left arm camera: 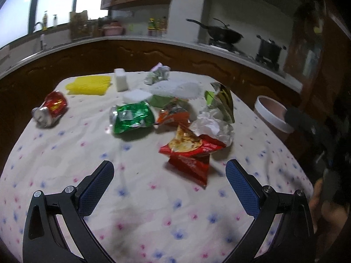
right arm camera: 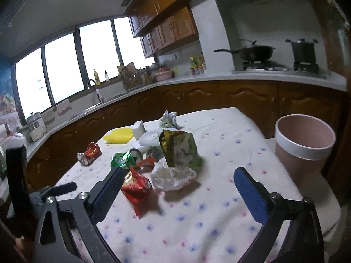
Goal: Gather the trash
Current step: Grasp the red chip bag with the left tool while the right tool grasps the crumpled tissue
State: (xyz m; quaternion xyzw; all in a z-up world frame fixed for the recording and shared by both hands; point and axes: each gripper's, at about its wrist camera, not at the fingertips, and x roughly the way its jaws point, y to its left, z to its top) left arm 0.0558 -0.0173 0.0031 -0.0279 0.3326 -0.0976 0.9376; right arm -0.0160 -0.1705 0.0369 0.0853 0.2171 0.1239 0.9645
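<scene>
Both the left gripper (left arm camera: 170, 171) and right gripper (right arm camera: 178, 177) gape wide, holding nothing. Ahead lies a red snack bag (left arm camera: 193, 153); the bin (right arm camera: 305, 144) stands right of the right gripper, past the table edge (right arm camera: 258, 129).

Print on the red snack bag (left arm camera: 193, 153) and cans is too blurred to read
</scene>
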